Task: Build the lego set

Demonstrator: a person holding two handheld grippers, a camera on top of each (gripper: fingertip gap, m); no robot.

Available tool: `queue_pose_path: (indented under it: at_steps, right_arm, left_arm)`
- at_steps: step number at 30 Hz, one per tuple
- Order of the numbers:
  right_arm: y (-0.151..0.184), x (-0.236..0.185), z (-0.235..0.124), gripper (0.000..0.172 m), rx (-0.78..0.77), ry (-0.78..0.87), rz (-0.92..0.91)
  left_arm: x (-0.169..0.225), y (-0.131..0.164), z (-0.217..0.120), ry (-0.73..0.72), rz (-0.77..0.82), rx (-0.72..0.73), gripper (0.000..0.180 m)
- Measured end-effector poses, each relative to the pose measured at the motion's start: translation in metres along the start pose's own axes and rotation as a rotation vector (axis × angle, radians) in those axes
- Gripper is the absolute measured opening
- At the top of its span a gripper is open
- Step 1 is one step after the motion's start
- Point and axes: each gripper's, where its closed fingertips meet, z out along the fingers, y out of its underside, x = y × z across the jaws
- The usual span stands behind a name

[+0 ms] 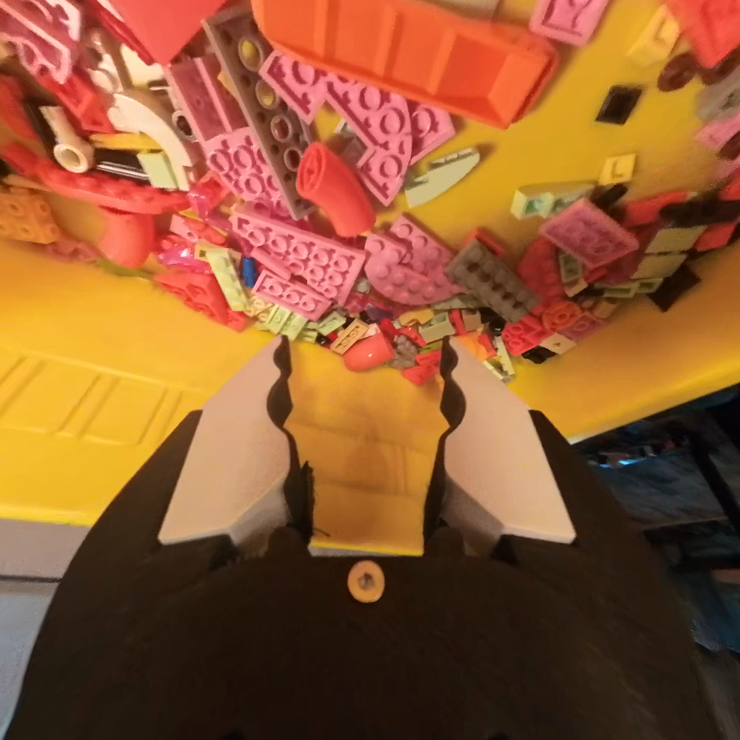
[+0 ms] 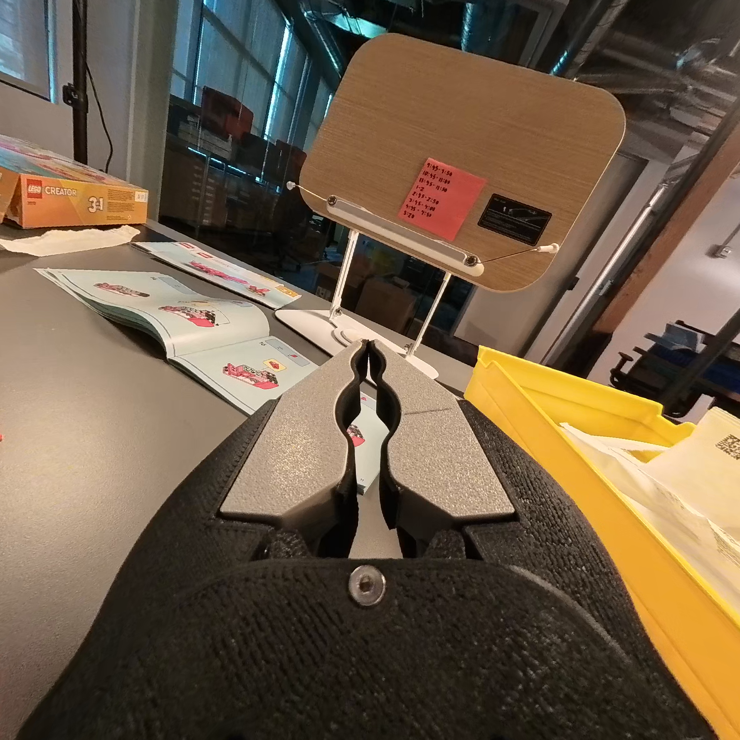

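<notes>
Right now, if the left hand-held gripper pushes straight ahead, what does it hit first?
Probably the small coral rounded piece at the near edge of the brick pile, just past the open left hand-held gripper; depth is uncertain.

Grey table (image 2: pixel 80 420) under booklets (image 2: pixel 192 320), yellow bin (image 2: pixel 560 460).

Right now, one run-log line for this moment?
left hand-held gripper: open, empty, at brick pile in yellow bin | right hand-held gripper: shut, empty, over instruction booklet

Each tool, left (image 1: pixel 363 347) and right (image 2: pixel 367 343), has a textured black body, one round screw set in the middle, and two flat grey fingers (image 2: pixel 304 448) whose inner edges carry wavy black pads.
</notes>
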Motion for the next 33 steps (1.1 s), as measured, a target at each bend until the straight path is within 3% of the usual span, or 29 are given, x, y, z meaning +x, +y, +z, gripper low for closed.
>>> queue_pose_path:
  at_steps: [3,7,11,14,18,22,30,33]
  right_arm:
    - [0.000,0.001,0.000,0.000,0.002,0.001,0.003]
    - [0.000,0.001,0.000,0.000,0.003,0.002,0.009]
    - [0.000,0.000,0.000,0.000,0.002,0.000,0.005]
    - [0.000,0.001,0.000,0.000,0.004,0.001,0.009]
    - [-0.001,0.002,0.000,0.000,0.005,0.004,0.014]
    - [-0.001,0.002,0.000,0.000,0.006,0.004,0.016]
    - [-0.001,0.002,0.000,0.000,0.007,0.001,0.020]
    - [-0.001,0.002,0.000,0.000,0.007,0.001,0.020]
  left_arm:
    - [0.006,-0.006,0.003,0.082,-0.023,-0.003,0.077]
    - [0.028,-0.025,-0.010,0.229,0.020,0.099,0.084]
    - [0.056,-0.057,-0.046,0.456,0.087,0.330,0.080]
    - [0.000,-0.074,-0.061,0.248,-0.034,0.448,0.075]
    - [-0.057,-0.062,-0.056,0.036,-0.154,0.350,0.059]
    - [-0.078,-0.043,-0.034,-0.056,-0.191,0.136,0.044]
    - [-0.052,-0.034,-0.006,0.101,-0.190,-0.023,0.038]
    - [-0.010,-0.052,-0.017,0.352,-0.136,0.096,0.039]
